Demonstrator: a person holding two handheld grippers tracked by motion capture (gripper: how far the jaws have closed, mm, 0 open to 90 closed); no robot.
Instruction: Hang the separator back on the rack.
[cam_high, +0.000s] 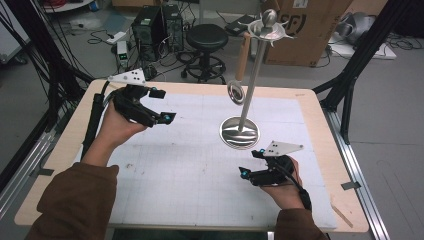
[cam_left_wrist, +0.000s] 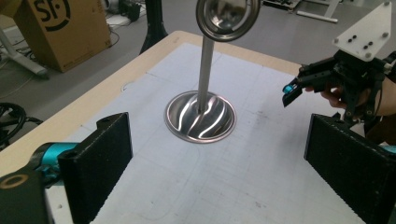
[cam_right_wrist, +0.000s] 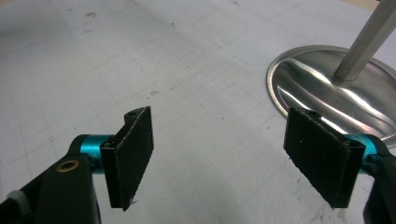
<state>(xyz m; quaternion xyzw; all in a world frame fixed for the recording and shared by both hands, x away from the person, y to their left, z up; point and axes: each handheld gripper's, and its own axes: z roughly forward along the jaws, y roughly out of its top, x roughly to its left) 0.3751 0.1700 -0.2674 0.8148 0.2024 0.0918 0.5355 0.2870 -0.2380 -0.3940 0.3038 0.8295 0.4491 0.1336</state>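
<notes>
A polished metal stand (cam_high: 240, 133) rests on a round base right of the table's centre, and its pole (cam_high: 254, 75) rises to a hooked top. A ladle with a wooden handle (cam_high: 243, 56) hangs from a hook, its steel bowl (cam_high: 236, 93) beside the pole. My left gripper (cam_high: 165, 105) hovers open at the left, jaws pointed toward the stand, nothing between them. In the left gripper view the base (cam_left_wrist: 200, 116) and ladle bowl (cam_left_wrist: 228, 16) lie ahead of my left gripper (cam_left_wrist: 224, 163). My right gripper (cam_high: 251, 162) is open and empty just in front of the base (cam_right_wrist: 327, 88).
A white gridded mat (cam_high: 190, 160) covers most of the wooden table (cam_high: 80, 120). A thin wooden stick (cam_high: 341, 215) lies near the front right corner. Beyond the table stand a black stool (cam_high: 206, 37), computer towers (cam_high: 155, 25) and a cardboard box (cam_high: 310, 30).
</notes>
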